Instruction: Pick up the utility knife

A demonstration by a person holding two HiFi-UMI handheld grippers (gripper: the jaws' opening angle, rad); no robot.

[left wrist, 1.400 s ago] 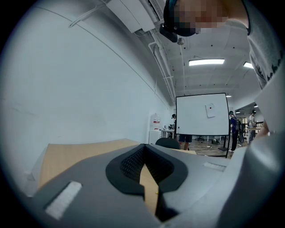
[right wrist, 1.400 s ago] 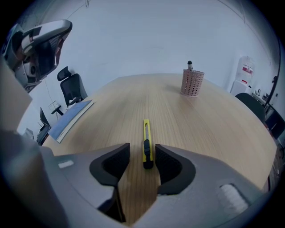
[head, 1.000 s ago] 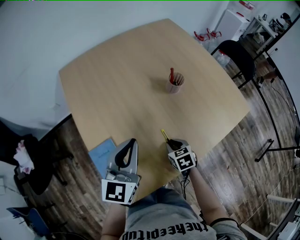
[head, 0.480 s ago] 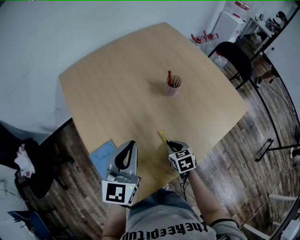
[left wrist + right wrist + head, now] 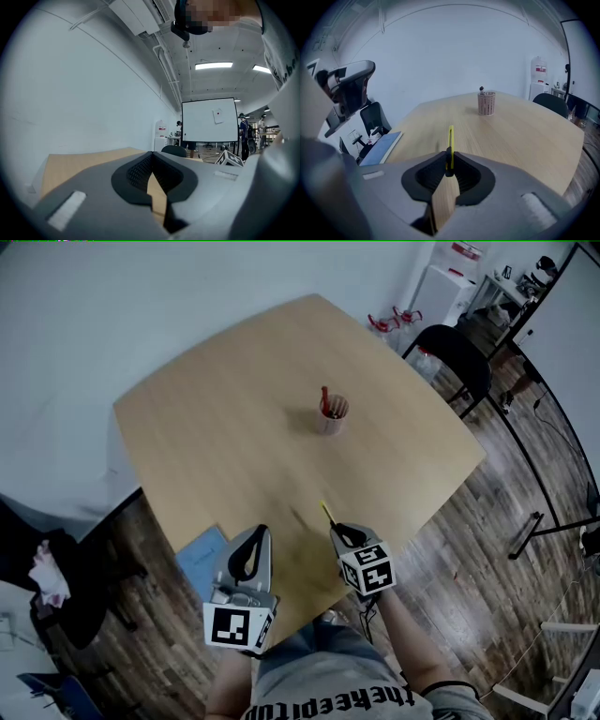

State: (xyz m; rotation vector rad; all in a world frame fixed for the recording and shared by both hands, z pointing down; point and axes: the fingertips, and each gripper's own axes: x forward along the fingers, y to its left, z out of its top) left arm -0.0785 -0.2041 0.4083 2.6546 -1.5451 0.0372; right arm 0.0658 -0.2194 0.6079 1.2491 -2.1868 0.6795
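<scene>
**Left side.** The left gripper (image 5: 260, 532) is held over the near edge of the surface (image 5: 216, 427), pointing level. Its fingers (image 5: 137, 171) are closed tip to tip with nothing between them. It plays no part in the pick and shows no change against the earlier head views.

**Centre.** The utility knife (image 5: 450, 138) is clamped by its rear end in the right gripper (image 5: 339, 532). The yellow body projects forward past the fingers (image 5: 465, 174), in line with them.

**Change just completed.**
- The right fingers have just been closing. They now stand narrow and press on the knife from both sides.
- In the earlier head views the knife lay flat on the surface in front of the gripper. It now sits higher, and a faint shadow lies on the wood beside it. Judgement: the knife is clear of the surface.

**Meaning for the task.** The grasp is made and the lift is under way, so the pick is judged largely complete. The hold is near one end of the knife, so the free end could droop or swing if the gripper is moved abruptly.

**Beyond.** A pen cup (image 5: 330, 414) stands well apart, toward the far side of the surface.
</scene>
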